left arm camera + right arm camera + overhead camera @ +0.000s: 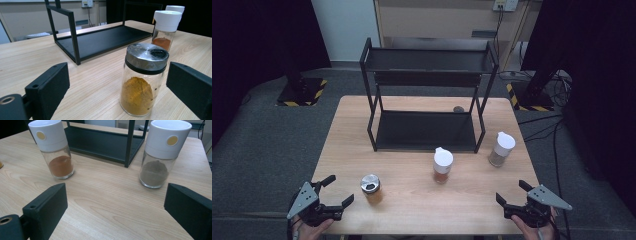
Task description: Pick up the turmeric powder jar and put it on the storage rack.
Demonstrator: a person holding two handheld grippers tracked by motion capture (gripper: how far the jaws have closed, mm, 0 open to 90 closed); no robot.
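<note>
I hold both tools at the near edge of the table [352, 125], with nothing gripped. The left gripper [333, 192] has its jaws spread wide, and in the left gripper view the metal-lid jar [142, 80] of yellow powder stands upright on the wood just ahead, closer to the right-hand jaw than to the other. The right gripper [514, 192] is likewise spread; in the right gripper view the brown-powder jar [156, 152] stands ahead toward one jaw and the orange-powder jar [55, 150] toward the other, neither touched. The black rack [427, 95] with 2 shelves stands behind all 3 jars and looks like the place they are meant to go. Risk 1, as I judge it: the metal-lid jar sits off-centre between the left jaws, so a straight advance could strike it with 1 jaw and tip or skid it; I would centre first. Risk 2: glass is smooth and round, so a pinch high on the lid or a light squeeze may let it slip or rotate. Risk 3: the lid shows an open pour hole, so any tilt could spill powder. Risk 4: the rack's front posts and upper shelf leave limited clearance, so a jar carried high could knock the frame. Markings: I read no brand or text; each white cap carries a plain yellow dot.
</note>
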